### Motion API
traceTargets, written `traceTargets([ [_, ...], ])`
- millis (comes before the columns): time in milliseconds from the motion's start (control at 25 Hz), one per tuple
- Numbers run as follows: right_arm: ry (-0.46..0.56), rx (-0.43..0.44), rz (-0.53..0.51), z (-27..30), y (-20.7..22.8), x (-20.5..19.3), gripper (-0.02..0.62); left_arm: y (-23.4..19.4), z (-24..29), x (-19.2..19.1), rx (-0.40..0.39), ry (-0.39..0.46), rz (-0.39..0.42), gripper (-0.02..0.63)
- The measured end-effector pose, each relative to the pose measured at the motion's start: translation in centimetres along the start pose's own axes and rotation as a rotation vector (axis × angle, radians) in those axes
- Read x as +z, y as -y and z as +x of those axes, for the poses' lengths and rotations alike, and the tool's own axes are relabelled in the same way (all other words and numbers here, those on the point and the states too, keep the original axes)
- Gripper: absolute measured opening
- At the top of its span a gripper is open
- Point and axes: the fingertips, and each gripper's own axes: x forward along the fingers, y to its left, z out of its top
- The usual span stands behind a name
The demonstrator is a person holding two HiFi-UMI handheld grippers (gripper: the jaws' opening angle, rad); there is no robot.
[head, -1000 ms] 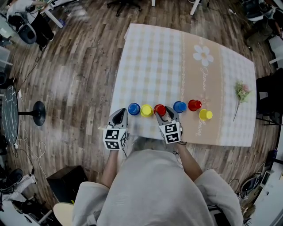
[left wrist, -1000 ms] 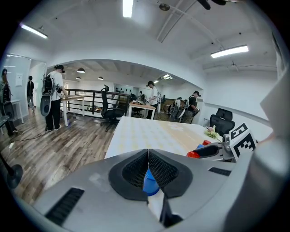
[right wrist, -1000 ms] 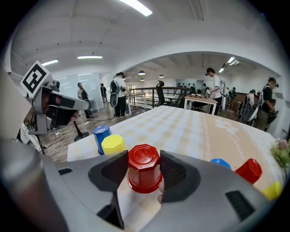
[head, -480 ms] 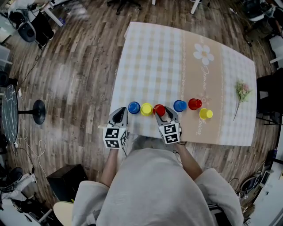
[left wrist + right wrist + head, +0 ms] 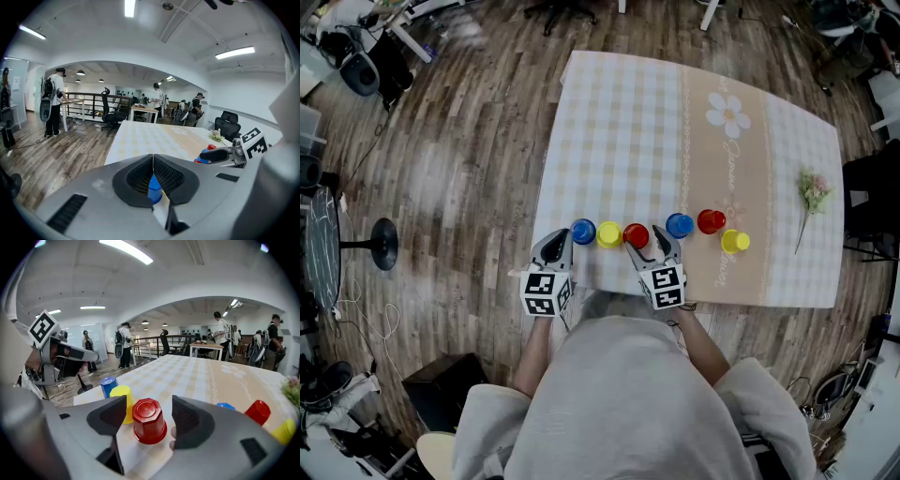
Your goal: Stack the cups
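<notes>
Right gripper (image 5: 149,414) stood wide open, jaws flanking the upturned red cup (image 5: 148,423) on the tablecloth (image 5: 619,122), not clamping it; left gripper (image 5: 153,161) was closed, empty, behind a blue cup (image 5: 154,188); the cloth's script was illegible.

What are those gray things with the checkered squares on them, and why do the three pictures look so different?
A person holds a pinching tool in each hand; the squared cubes are part of the tools. One picture comes from a camera on the person's head, looking down. The others come from cameras riding on each tool. On the table upside-down cups stand in a row: blue cup, yellow cup, red cup, second blue cup, second red cup, second yellow cup. A flower sprig lies there too. The left gripper is shut, holding nothing. The right gripper is open, its jaws either side of the red cup.
</notes>
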Motion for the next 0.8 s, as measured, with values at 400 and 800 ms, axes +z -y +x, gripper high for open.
traceTargets([
  [400, 0.074, -0.109, 0.028, -2.4, 4.6, 2.3, 0.298, 2.2, 1.6, 0.7, -0.049, -0.005, 0.035, 0.014],
  [800, 0.039, -0.231, 0.066, -4.0, 10.4, 0.3, 0.288, 4.6, 3.3, 1.2, -0.088, -0.017, 0.056, 0.014],
])
